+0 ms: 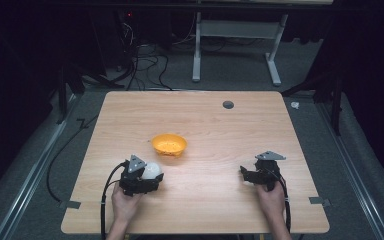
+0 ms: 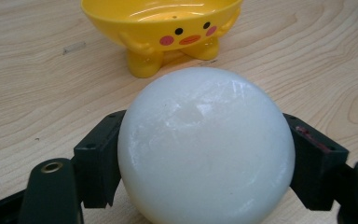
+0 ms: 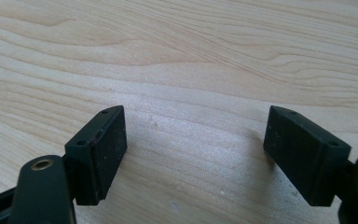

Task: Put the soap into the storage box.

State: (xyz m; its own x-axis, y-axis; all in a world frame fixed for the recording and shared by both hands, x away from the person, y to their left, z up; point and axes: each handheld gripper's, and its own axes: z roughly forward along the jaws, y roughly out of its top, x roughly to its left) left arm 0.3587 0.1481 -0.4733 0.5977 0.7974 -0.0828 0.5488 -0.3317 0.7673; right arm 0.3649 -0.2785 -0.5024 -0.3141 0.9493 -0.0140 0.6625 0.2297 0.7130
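Left gripper view: fingers [image 2: 98, 154] pinch white ball [image 2: 205, 144] facing yellow bowl [image 2: 161, 28], probably its destination; right gripper [image 3: 193, 154] spread, idle.

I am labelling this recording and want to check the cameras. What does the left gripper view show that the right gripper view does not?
The left gripper view has a white ball clamped between its black jaws, and a yellow duck-faced bowl standing just beyond it. In the right gripper view the right gripper has its jaws wide apart with nothing between them. Both views share the wooden table.
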